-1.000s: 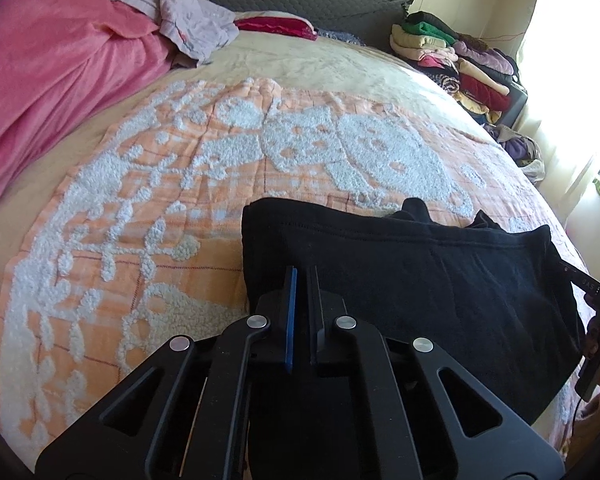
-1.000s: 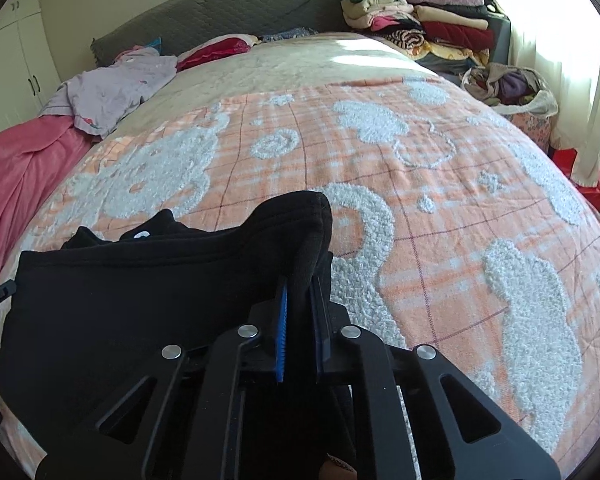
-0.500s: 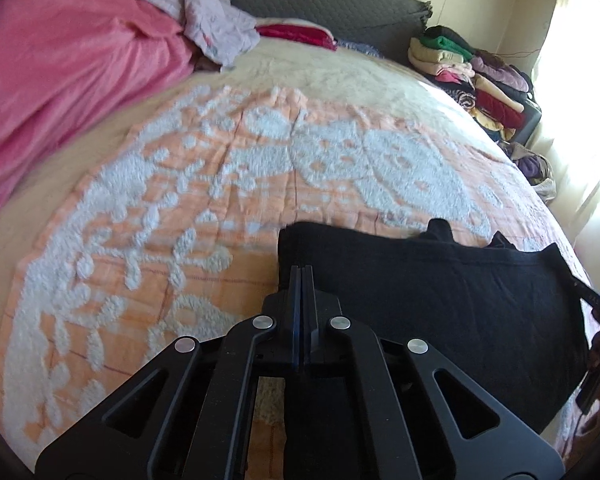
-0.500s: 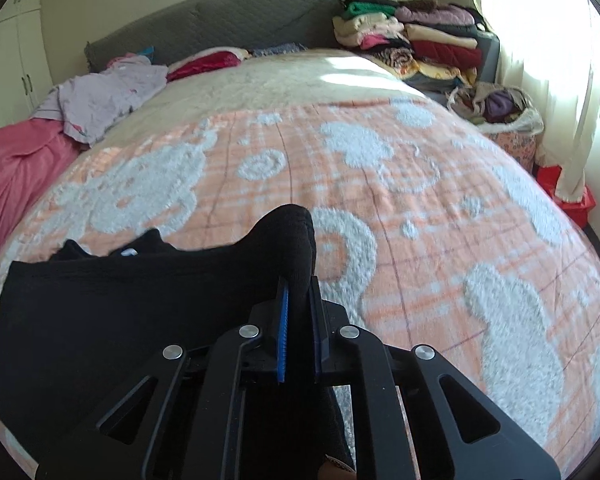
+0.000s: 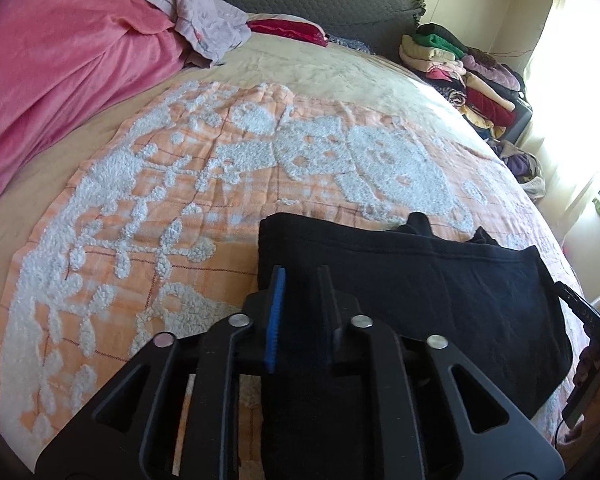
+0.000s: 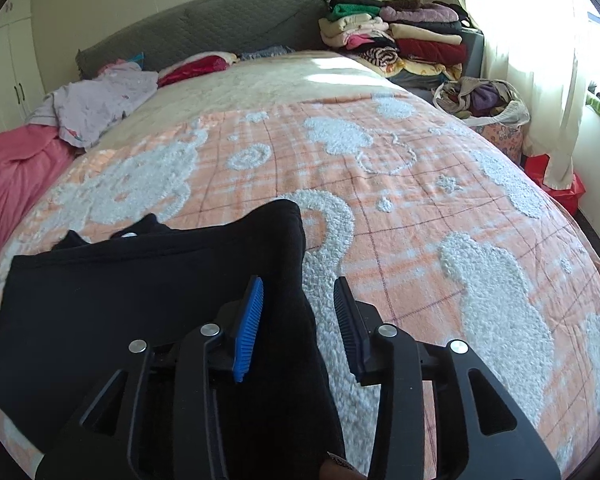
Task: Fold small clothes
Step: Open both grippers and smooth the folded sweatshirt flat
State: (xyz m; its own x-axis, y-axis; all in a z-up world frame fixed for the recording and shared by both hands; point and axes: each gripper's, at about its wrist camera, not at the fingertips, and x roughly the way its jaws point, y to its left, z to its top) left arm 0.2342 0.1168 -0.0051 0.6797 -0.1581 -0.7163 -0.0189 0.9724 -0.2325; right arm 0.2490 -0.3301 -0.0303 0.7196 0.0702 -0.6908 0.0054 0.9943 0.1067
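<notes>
Just let go. Left gripper [image 5: 300, 312] opening up, pads now a little apart, with the near left edge of the black garment [image 5: 412, 300] lying loose between them, no longer pinched. Right gripper [image 6: 298, 320] opening wider, pads well apart, with the right edge of the same black garment [image 6: 140, 300] between them but not squeezed. A moment ago both pinched tight on that cloth. Now lying flat near the front edge of the bed, on the orange-and-white blanket [image 6: 420, 208], folded over once by the look of it. Probably means this fold is laid down and done. Next, most likely a fresh grab for another fold.
</notes>
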